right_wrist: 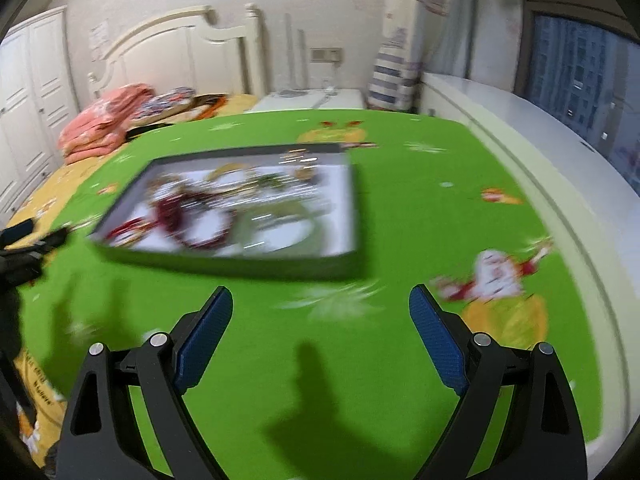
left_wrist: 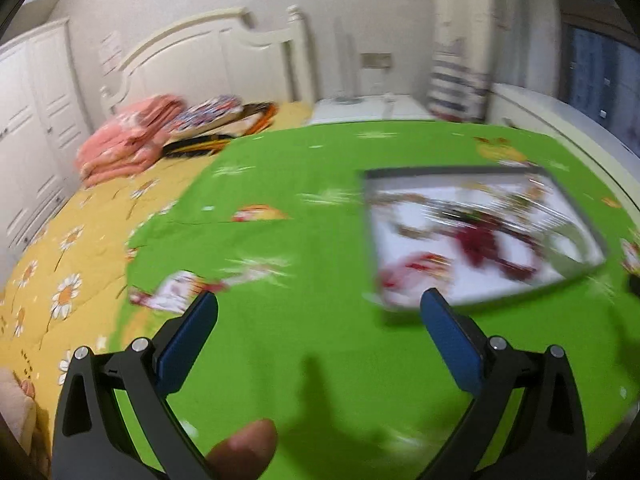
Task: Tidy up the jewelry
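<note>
Two grippers are over a bed covered with a green cloth (left_wrist: 304,184), and both views are blurred, so small details cannot be read.

From the left wrist, the left gripper (left_wrist: 320,312) has its jaws spread wide and nothing is between them; only green cloth shows in the gap. The tray (left_wrist: 372,240), a shallow dark-rimmed box with a white floor, lies ahead and to the right of the gripper. Inside it is the jewelry (left_wrist: 480,240), a tangled heap where dark red beads are the clearest part. A fingertip (left_wrist: 244,452) of the person shows at the bottom edge. Folded pink bedding (left_wrist: 132,140) lies far off near the headboard.

From the right wrist, the right gripper (right_wrist: 320,308) also stands wide apart and empty. Here the tray (right_wrist: 240,260) is ahead and a little to the left, its near wall not far from the fingertips. The jewelry (right_wrist: 192,212) looks like several strands lying over each other, red ones at the left and a pale ring shape more to the right. The left gripper appears small at the left edge.

The risks, as a judgement: the strands seem tangled, so pinching one may drag the others out with it. The tray rests on soft bedding, so a push on its rim could tip or slide it. Thin chains may also slip from the flat pads.
</note>
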The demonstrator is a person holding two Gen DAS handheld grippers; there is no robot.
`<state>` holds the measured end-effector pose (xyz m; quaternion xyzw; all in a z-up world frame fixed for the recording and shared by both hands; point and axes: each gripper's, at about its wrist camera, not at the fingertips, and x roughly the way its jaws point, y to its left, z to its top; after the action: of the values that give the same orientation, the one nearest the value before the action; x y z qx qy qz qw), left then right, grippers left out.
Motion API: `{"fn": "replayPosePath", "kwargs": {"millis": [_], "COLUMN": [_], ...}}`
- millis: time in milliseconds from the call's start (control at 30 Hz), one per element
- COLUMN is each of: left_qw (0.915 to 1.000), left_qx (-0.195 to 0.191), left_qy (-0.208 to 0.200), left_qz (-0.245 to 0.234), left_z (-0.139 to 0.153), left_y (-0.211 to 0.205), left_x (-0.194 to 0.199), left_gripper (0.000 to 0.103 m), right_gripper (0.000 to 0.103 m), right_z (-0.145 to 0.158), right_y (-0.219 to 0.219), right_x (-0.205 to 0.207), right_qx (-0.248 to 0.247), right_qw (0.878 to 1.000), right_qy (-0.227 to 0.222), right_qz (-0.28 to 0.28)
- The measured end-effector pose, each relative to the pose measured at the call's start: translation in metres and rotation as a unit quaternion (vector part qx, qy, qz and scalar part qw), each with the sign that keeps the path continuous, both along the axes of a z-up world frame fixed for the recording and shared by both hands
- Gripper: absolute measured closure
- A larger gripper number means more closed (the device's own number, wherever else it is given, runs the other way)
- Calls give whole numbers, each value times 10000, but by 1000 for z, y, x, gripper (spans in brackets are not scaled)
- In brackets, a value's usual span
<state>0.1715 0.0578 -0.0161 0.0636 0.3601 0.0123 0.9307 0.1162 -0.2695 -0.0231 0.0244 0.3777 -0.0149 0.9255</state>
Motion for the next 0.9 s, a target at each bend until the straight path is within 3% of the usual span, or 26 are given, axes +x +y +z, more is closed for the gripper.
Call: {"fn": "replayPosePath", "kwargs": {"millis": [133, 300, 400, 500, 700, 900], "left_qw": [9987, 9971, 9968, 9953, 9923, 9923], "left_qx": [-60, -133, -61, 133, -590, -590], "left_qy": [327, 461, 493, 692, 956, 952], "left_qz": [374, 592, 623, 661, 529, 530], "left_z": [-16, -31, -38, -51, -60, -61], "left_y": [66, 116, 131, 143, 174, 175], "left_x": [60, 106, 125, 144, 166, 166], "left_gripper": [5, 5, 5, 5, 3, 3], "right_gripper": [18, 18, 18, 18, 18, 18], "right_z": [-7, -35, -44, -45, -48, -48], "right_y": [-71, -142, -167, -168, -170, -170], "right_x": [33, 71, 82, 91, 104, 114], "right_qx": [-123, -261, 223, -137, -67, -61], "right_qw": [9994, 9949, 9937, 9938, 9959, 9966], "right_qy": [156, 734, 909, 960, 902, 815], "right_qz": [-296, -642, -616, -546, -1, 110]}}
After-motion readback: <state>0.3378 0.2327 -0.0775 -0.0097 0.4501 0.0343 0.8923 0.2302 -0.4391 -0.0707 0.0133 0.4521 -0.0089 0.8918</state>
